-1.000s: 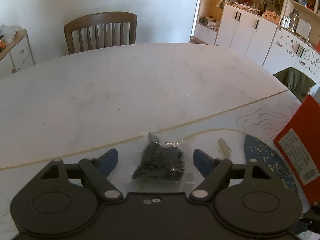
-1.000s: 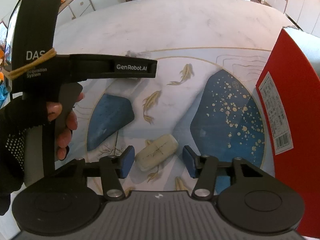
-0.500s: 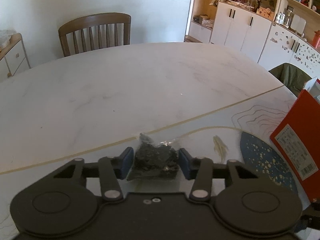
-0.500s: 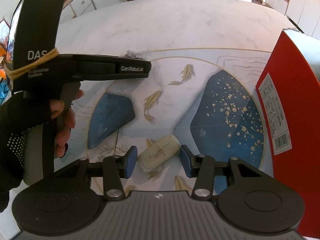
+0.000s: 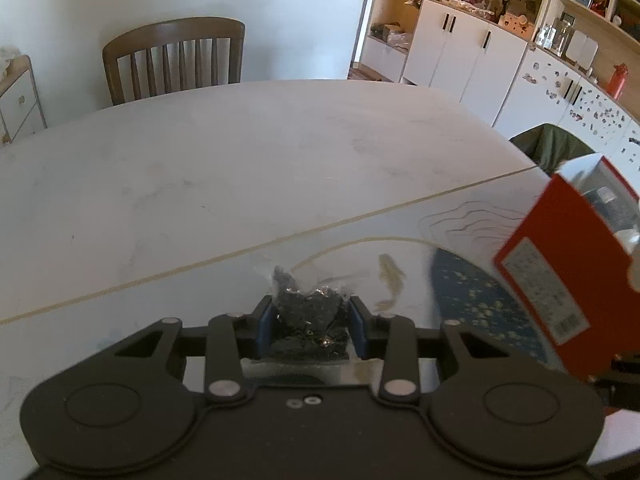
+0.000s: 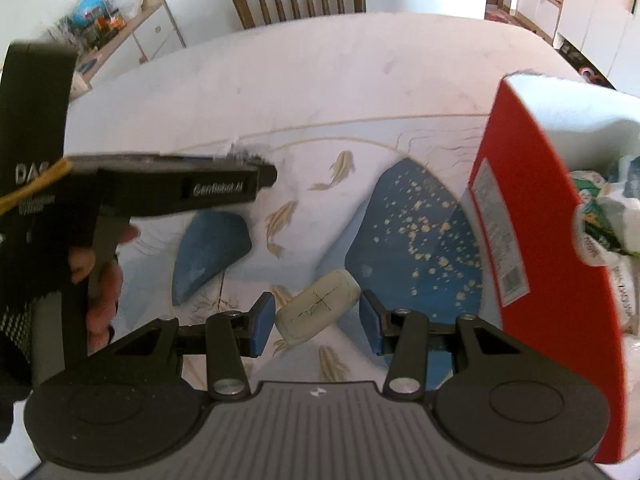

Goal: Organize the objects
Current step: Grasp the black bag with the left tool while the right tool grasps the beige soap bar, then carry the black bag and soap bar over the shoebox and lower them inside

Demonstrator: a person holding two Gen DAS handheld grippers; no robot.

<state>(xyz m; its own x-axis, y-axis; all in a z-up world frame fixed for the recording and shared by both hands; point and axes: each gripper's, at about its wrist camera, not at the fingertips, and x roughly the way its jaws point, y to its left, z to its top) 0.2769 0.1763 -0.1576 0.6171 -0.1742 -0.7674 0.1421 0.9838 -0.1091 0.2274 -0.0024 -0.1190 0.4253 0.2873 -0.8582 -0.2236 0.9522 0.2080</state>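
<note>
Left gripper: the left gripper (image 5: 311, 326) had its blue pads pinched in on a small clear plastic bag of dark dried stuff (image 5: 310, 316), bag squashed between them, right at the near edge of the printed mat.

Right gripper: the right gripper (image 6: 316, 322) had its jaws spread either side of a pale oblong soap-like bar (image 6: 317, 307), not touching it as far as I could tell. Bar was lying on the white table mat with blue patches and gold fish (image 6: 416, 240).

Hand: a gloved hand (image 6: 102, 280) was gripping the left tool's handle, over on the left side of the mat.

Box: a tall red cardboard box with a white label (image 6: 532, 220) stood on the right, close to the bar, top open, with some packets already in it, looked like.

Progress: I'd say early-to-middle. One item gripped, one only straddled, neither in the box yet. Both left to carry over, if the box is where they go.

Room to move: box wall sat tight on the right, so the right tool had little sideways slack there. Going up looked free.

Far side: white marble-look tabletop (image 5: 240, 160) was bare and wide, lots of space. Brown wooden slat-back chair (image 5: 174, 58) was tucked in at the far edge.
</note>
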